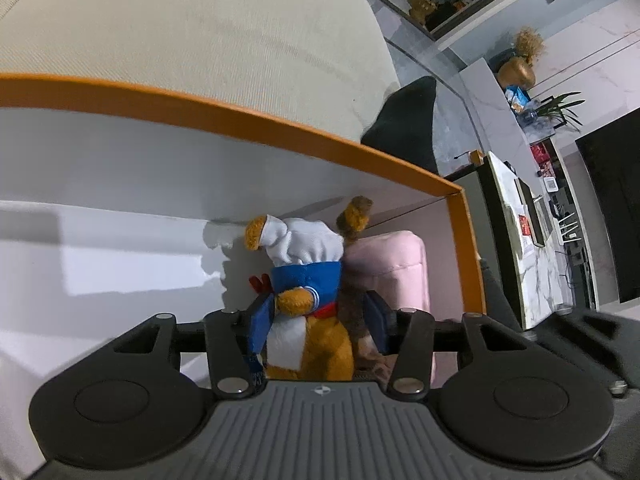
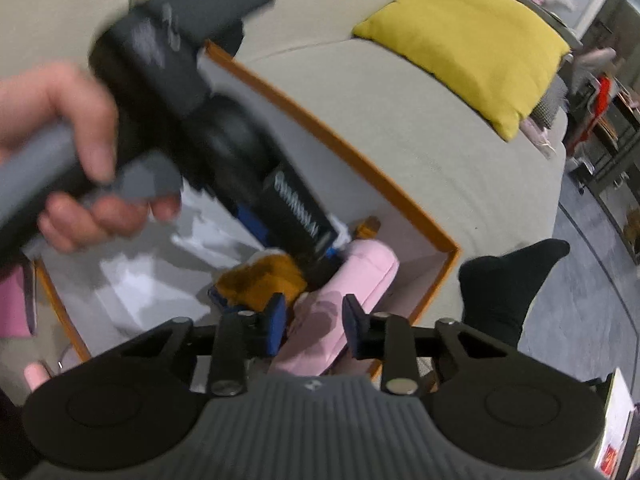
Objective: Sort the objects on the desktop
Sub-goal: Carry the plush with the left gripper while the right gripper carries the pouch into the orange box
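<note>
A plush bear (image 1: 308, 256) in a white chef hat and blue collar lies in a white box with an orange rim (image 1: 240, 112). It is against the far wall, beside a pink pouch (image 1: 392, 264). My left gripper (image 1: 318, 320) stands open around the bear's body, and its right pad is clear of the fur. In the right wrist view the pink pouch (image 2: 360, 272) runs between the blue pads of my right gripper (image 2: 314, 326), which is shut on it. A hand (image 2: 60, 120) holds the left tool's black housing (image 2: 224, 148) over the box rim (image 2: 360, 160), hiding much of the bear (image 2: 260, 280).
The box sits on a beige sofa (image 2: 400, 100) with a yellow cushion (image 2: 472, 36) further back. A foot in a black sock (image 2: 508, 292) rests just past the box's right corner. A marble-topped table (image 1: 532, 260) stands off to the right. Something pink (image 2: 12, 304) lies outside the box's left wall.
</note>
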Tool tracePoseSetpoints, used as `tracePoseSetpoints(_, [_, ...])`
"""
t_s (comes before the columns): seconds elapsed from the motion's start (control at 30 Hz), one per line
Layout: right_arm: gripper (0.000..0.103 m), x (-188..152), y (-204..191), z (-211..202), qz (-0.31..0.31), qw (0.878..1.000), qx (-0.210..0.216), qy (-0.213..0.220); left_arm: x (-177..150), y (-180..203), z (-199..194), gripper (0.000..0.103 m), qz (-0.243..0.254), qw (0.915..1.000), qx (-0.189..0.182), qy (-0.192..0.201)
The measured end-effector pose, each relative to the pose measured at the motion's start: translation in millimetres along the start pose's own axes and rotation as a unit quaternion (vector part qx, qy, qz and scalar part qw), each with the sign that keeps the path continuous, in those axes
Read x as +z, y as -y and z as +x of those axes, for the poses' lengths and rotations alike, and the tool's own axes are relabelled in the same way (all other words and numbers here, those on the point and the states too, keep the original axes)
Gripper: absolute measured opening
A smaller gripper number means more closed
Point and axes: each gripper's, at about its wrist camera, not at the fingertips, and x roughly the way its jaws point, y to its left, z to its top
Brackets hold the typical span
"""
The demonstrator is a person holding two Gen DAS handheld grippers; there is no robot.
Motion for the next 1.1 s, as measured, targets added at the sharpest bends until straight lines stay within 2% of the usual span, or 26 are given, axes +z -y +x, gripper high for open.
tracePoseSetpoints(0.13, [0.021,0.6,0.8,6.7,0.001,0.999,-0.045,-0.001,-6.7,5.9,-6.3,0.049,0.016,0.9997,0.018,-0.008])
tracePoseSetpoints(0.3, [0.021,-1.2,10.0,10.4,0.026,0.999,-0.020,0.015,-10.1,4.0,1.4,0.044,0.019,0.9991,0.033,-0.019])
tracePoseSetpoints(0.43, [0.021,-2.4,15.4,11.1,0.038,0.999,-0.021,0.013,-5.8,-2.0,8.1,0.044,0.004,0.9997,0.017,-0.018])
tracePoseSetpoints(0.7, [0.021,-2.8,18.6,12.4,0.036,0.999,-0.015,0.014,3.1,0.3,18.4,0.041,0.015,0.9998,0.010,-0.013])
tracePoseSetpoints(0.93, [0.022,-2.9,16.8,3.5,0.044,0.999,-0.007,0.018,0.5,0.9,8.7,0.043,0.007,0.9997,0.024,0.003])
tracePoseSetpoints(1.03, [0.029,-5.5,19.2,-3.5,0.056,0.998,-0.005,0.024,-2.2,6.1,0.1,0.046,0.014,0.9994,0.029,0.014])
tracePoseSetpoints(1.1, [0.030,-7.0,20.1,-10.1,0.064,0.997,-0.003,0.030,-5.6,11.7,-10.2,0.046,0.021,0.9989,0.033,0.025])
